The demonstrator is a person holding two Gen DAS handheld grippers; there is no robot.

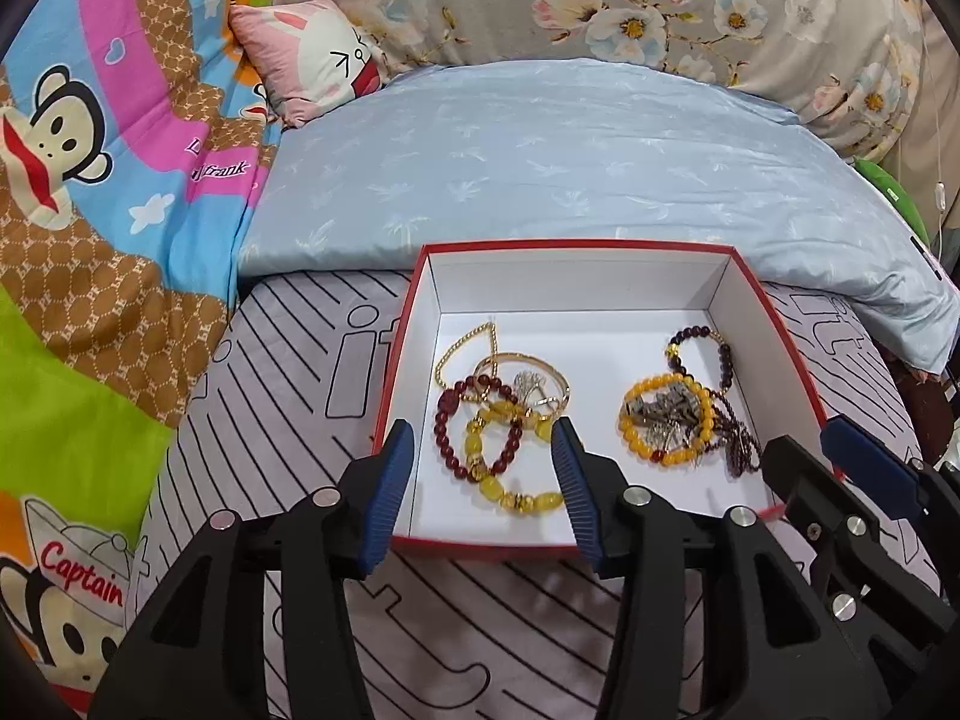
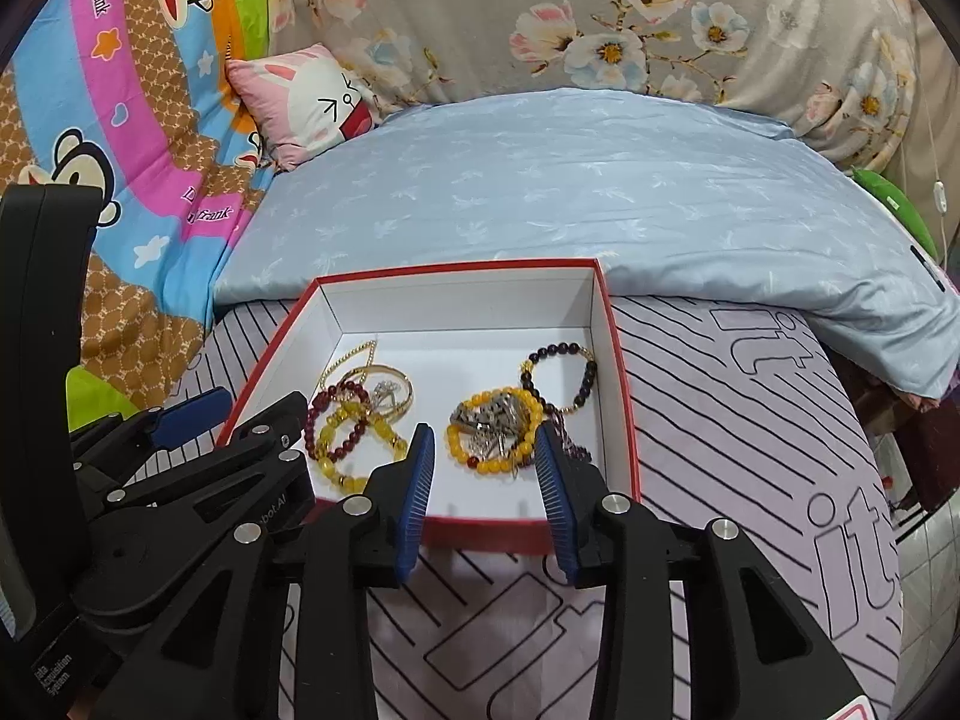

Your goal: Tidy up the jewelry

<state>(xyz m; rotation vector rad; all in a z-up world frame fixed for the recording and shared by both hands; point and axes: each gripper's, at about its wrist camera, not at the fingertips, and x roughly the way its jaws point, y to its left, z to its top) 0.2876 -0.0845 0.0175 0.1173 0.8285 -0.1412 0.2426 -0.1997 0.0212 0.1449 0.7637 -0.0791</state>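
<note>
A red box (image 1: 774,324) with a white inside lies on the striped bedsheet; it also shows in the right wrist view (image 2: 621,360). Inside, at the left, lie a dark red bead bracelet (image 1: 447,420), a yellow bead bracelet (image 1: 480,456) and gold bangles (image 1: 510,363). At the right lie an orange-yellow bead bracelet (image 1: 645,387) with silver charms (image 1: 666,414) and a dark purple bead bracelet (image 1: 723,354). My left gripper (image 1: 483,438) is open and empty over the box's near left part. My right gripper (image 2: 483,441) is open and empty above the orange-yellow bracelet (image 2: 474,465).
A light blue quilt (image 1: 540,162) lies behind the box. A cartoon monkey blanket (image 1: 90,180) is at the left, with a pink rabbit pillow (image 1: 312,54). A floral cover (image 1: 660,6) is at the back. The bed edge is at the right (image 2: 888,510).
</note>
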